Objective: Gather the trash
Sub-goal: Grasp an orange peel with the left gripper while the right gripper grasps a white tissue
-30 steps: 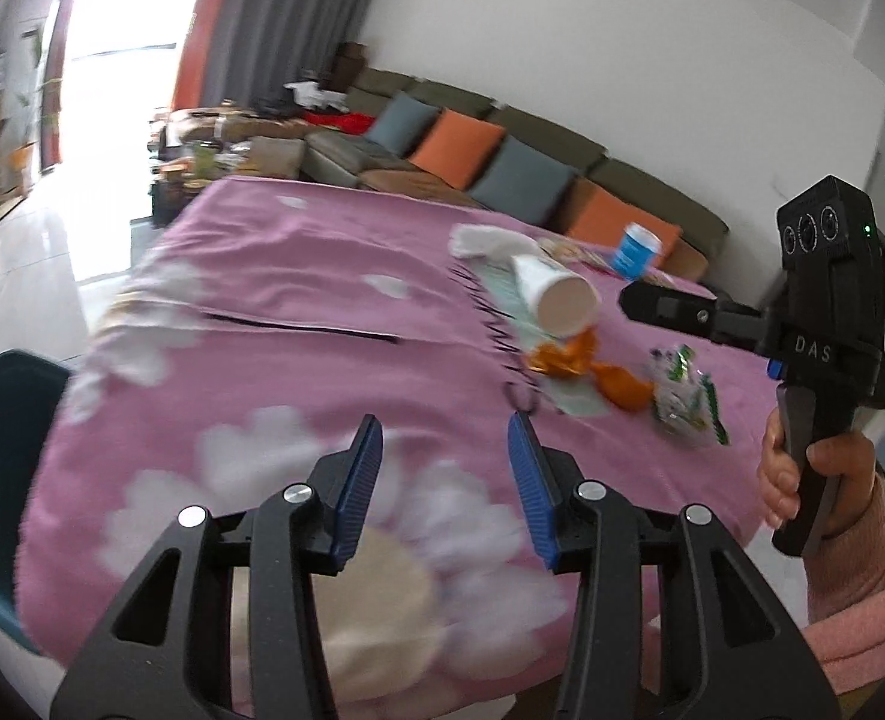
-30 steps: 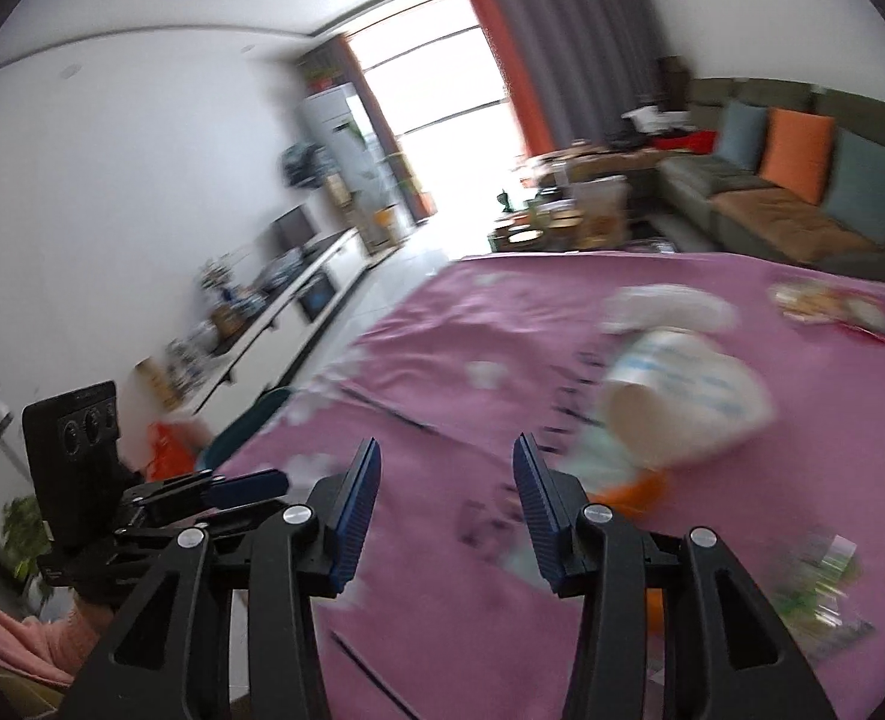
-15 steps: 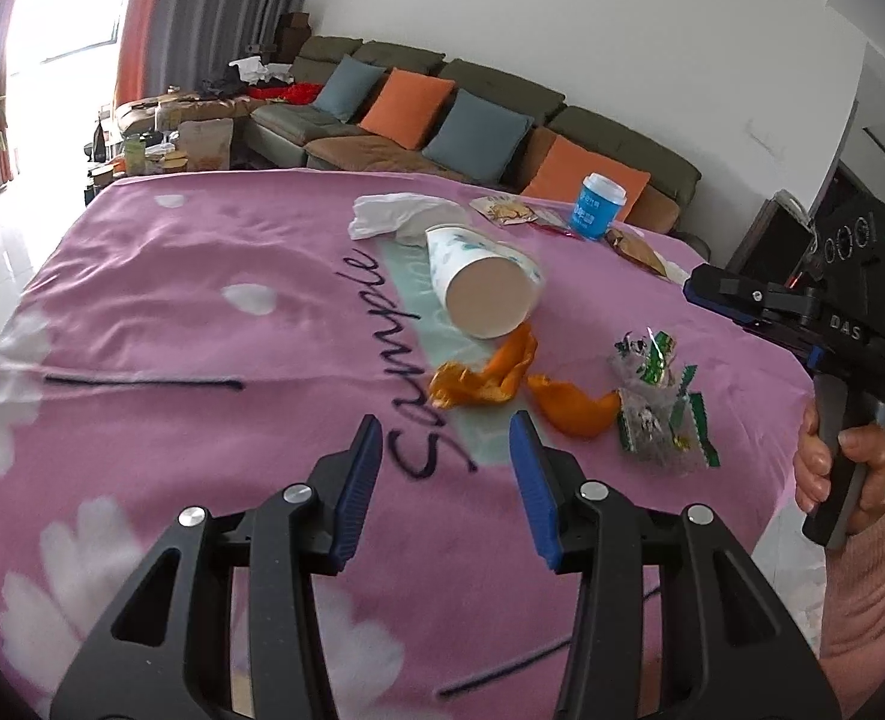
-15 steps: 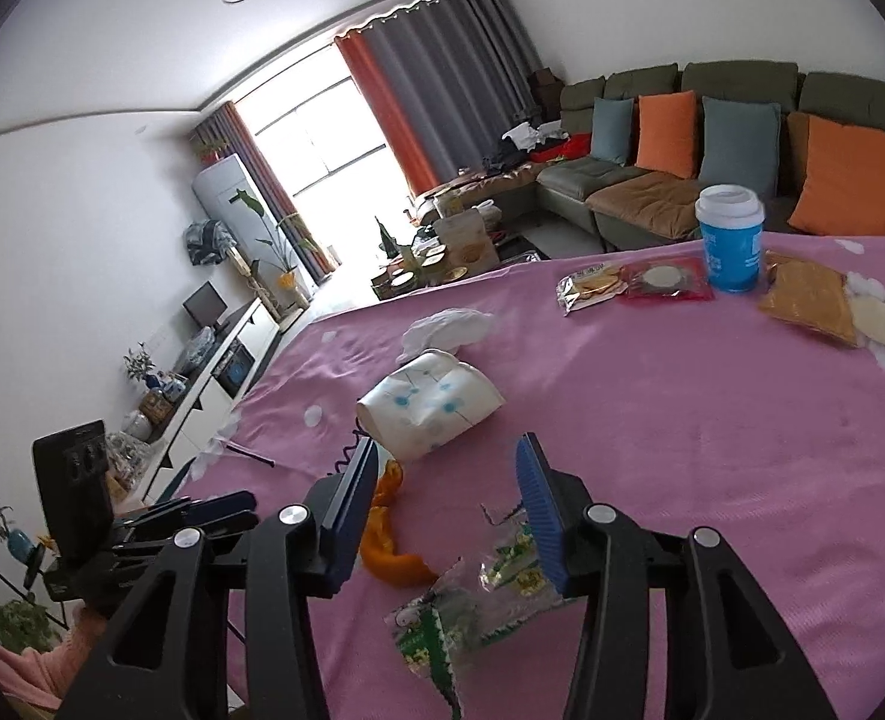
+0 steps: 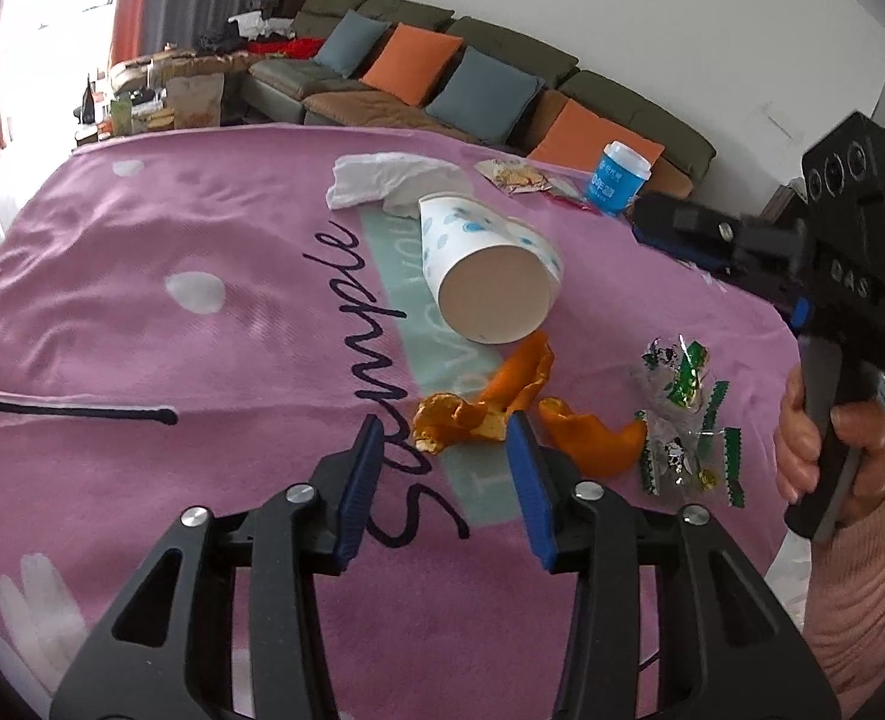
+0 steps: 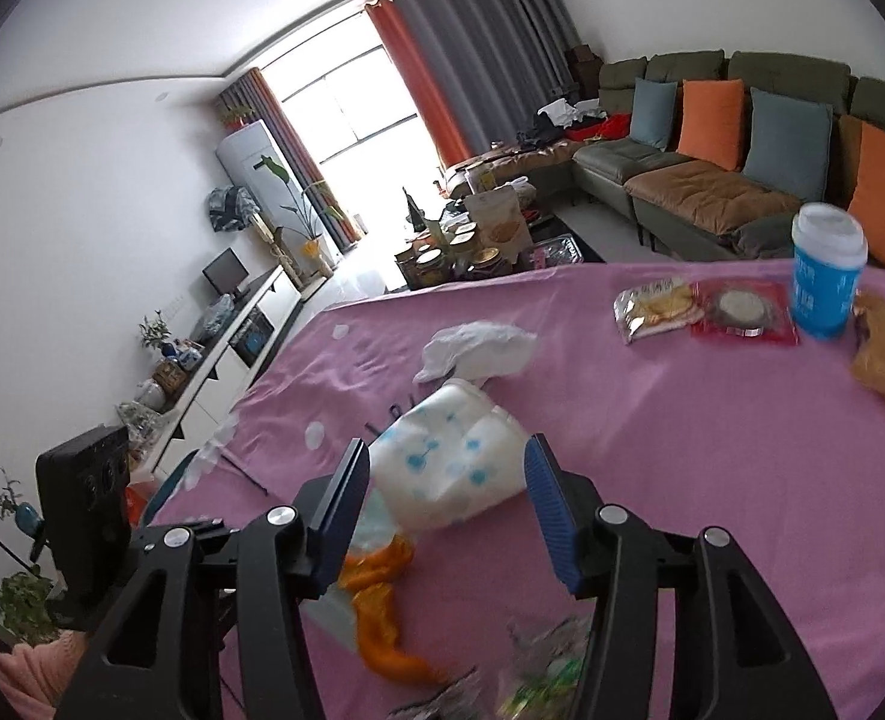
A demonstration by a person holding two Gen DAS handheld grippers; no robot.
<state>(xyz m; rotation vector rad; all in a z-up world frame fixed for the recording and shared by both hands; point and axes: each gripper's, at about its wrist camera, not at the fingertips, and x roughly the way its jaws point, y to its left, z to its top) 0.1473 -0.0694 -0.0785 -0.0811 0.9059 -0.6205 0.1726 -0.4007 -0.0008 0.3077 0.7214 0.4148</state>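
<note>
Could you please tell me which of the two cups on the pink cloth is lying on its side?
The white paper cup with blue dots, tipped over with its open mouth facing the left gripper; the blue cup with a white lid stands upright near the sofa.

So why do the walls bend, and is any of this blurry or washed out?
Both views are fisheye, so the edges curve. Left wrist: sharp on the cup and peel, with the window blown out. Right wrist: window also glaring, wrappers at the bottom smeared.

Both hand-held grippers [image 5: 442, 444] [image 6: 448, 474] open, empty
</note>
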